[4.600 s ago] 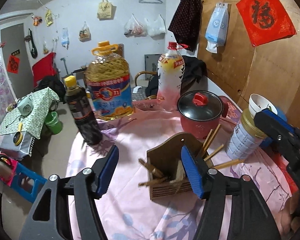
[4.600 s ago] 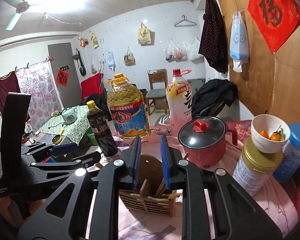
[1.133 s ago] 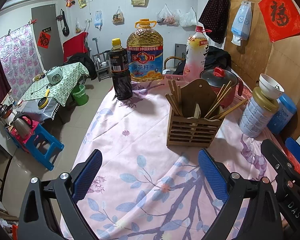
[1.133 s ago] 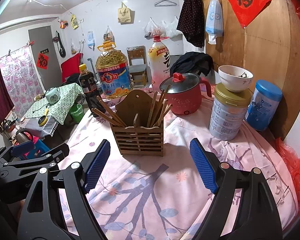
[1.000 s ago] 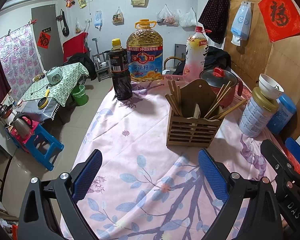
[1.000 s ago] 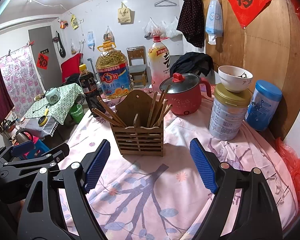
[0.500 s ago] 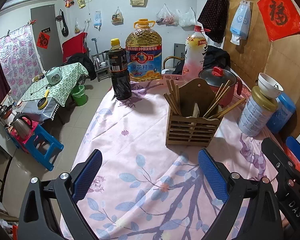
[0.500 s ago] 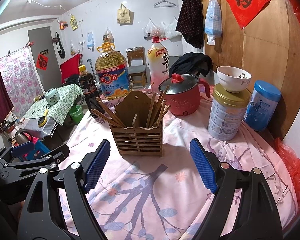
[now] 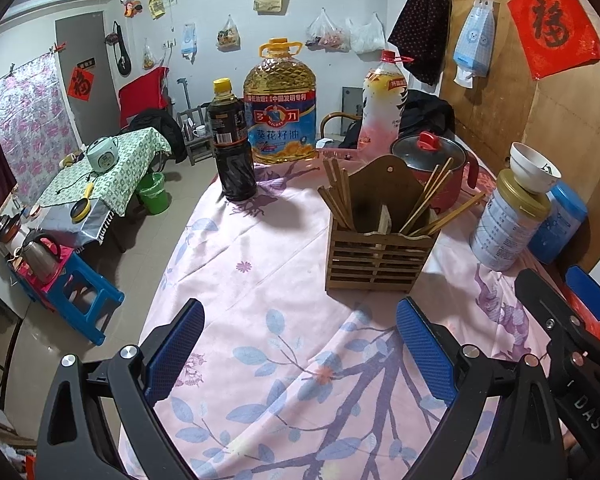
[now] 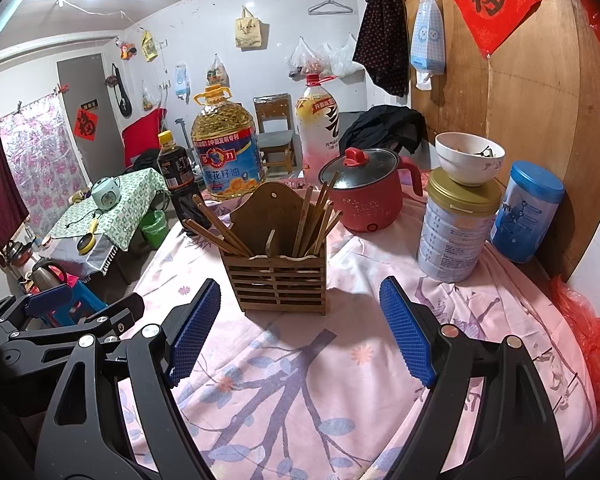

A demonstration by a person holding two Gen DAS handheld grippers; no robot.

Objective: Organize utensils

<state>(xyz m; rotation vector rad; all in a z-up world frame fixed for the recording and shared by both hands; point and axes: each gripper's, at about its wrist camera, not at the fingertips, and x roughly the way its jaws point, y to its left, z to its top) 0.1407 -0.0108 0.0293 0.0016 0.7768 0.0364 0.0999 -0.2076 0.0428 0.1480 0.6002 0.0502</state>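
Both grippers have drawn well back from the wooden utensil holder since the earliest frames, when the right gripper's blue pads stood close together right over it and the left gripper's pads flanked it; over the last second nothing has shifted; now the right gripper hangs above the flowered pink tablecloth with its jaws spread wide and nothing between them, and the left gripper is likewise released and empty, its black frame showing low at the left edge of the right wrist view; just beyond both sets of pads the holder stands upright on the cloth, its arched back panel rising behind two compartments; one bundle of chopsticks leans out to the left, another bundle fans up from the right side; a short flat piece stands at the middle, possibly a divider, though the view is too coarse to say; behind the holder sit a red pot with a dark lid, a dark sauce bottle, a large oil jug and a tall drink bottle; to the right a white bowl rests on a gold-lidded tin, beside a blue canister against the wooden wall.
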